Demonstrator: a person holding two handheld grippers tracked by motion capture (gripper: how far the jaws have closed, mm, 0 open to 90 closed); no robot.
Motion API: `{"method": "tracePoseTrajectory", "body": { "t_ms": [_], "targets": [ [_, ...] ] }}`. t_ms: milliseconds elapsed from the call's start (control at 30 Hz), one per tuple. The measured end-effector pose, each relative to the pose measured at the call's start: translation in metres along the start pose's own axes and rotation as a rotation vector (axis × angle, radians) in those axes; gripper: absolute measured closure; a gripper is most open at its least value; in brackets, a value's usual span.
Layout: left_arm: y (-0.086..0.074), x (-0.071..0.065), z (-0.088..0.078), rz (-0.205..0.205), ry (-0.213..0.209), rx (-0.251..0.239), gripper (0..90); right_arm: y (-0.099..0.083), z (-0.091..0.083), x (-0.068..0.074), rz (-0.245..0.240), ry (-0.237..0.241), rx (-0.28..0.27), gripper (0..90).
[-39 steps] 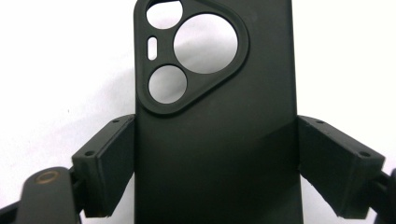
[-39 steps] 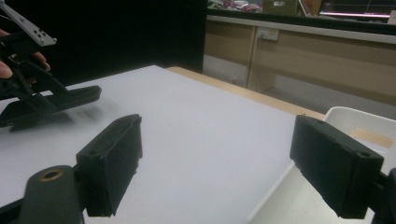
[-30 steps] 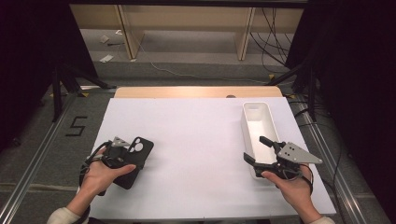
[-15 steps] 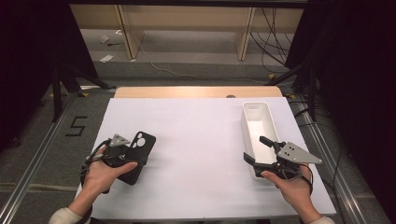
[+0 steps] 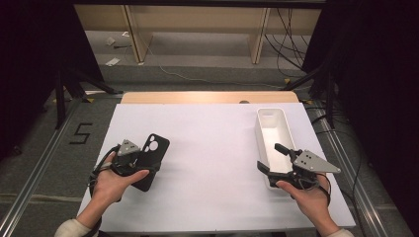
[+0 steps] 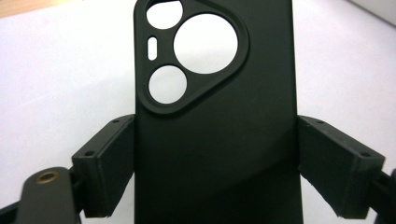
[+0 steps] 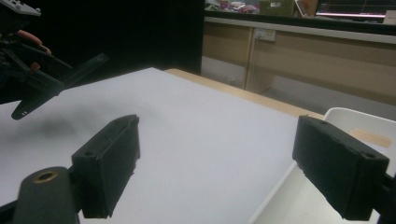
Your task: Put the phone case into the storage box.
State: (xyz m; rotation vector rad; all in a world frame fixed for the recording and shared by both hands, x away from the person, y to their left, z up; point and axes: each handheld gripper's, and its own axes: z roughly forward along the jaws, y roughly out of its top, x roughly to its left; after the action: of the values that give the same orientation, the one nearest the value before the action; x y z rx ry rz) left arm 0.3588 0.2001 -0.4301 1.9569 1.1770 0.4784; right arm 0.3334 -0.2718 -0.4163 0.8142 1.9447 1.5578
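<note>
Black phone case (image 6: 219, 140) clamped in left tool (image 5: 143, 159); right tool (image 5: 276, 158) open, empty, over white bin (image 5: 269, 116)

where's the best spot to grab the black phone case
Grip the phone case across its two long edges, below the camera cutouts, coming from its bottom end. That part is solid and straight-sided, and the left gripper already clamps it there.
</note>
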Motion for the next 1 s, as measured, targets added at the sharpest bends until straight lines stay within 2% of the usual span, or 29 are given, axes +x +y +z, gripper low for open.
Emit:
{"method": "tracePoseTrajectory", "body": {
  "t_ms": [567,833,1000],
  "targets": [
    [0.008,-0.014,0.004,0.027,-0.017,-0.062,15.6,0.002,0.007,0.004,0.000,0.001,0.009,9.7],
    [0.014,-0.025,0.010,0.053,-0.031,-0.081,15.6,0.004,0.012,0.006,0.008,-0.002,0.008,9.0],
    [0.016,-0.032,0.014,0.069,-0.045,-0.073,15.6,0.005,0.016,0.007,0.010,-0.004,0.008,9.0]
  ]
}}
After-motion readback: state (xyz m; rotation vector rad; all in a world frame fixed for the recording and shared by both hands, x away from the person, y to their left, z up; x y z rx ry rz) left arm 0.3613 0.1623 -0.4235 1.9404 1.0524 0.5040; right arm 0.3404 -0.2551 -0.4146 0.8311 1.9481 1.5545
